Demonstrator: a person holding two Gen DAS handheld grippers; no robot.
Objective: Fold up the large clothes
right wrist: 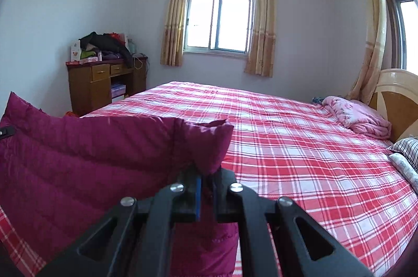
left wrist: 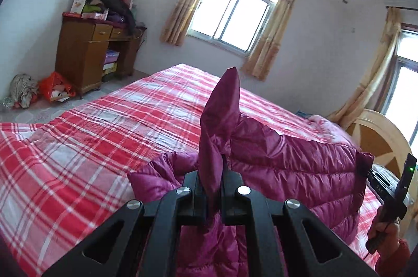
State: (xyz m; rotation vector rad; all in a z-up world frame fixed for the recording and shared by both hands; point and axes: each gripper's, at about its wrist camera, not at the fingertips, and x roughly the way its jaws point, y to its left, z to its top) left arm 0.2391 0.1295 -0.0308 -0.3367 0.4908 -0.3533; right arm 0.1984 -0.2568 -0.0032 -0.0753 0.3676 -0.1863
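A magenta quilted down jacket (left wrist: 292, 167) hangs lifted between my two grippers above the red plaid bed (left wrist: 78, 146). My left gripper (left wrist: 212, 180) is shut on one edge of it, and a pointed flap of fabric sticks up past the fingers. The right gripper's body and the hand holding it show at the far right of the left wrist view (left wrist: 392, 201). In the right wrist view my right gripper (right wrist: 206, 175) is shut on another edge of the jacket (right wrist: 91, 159), which stretches off to the left. The jacket's lower part hangs below both grippers, hidden.
The bed (right wrist: 300, 146) fills the middle of the room. A pink folded blanket (right wrist: 358, 117) and pillows (right wrist: 405, 156) lie by the wooden headboard (right wrist: 399, 96). A wooden desk (left wrist: 88, 55) piled with clothes stands in the far left corner, with bags (left wrist: 54, 90) on the floor.
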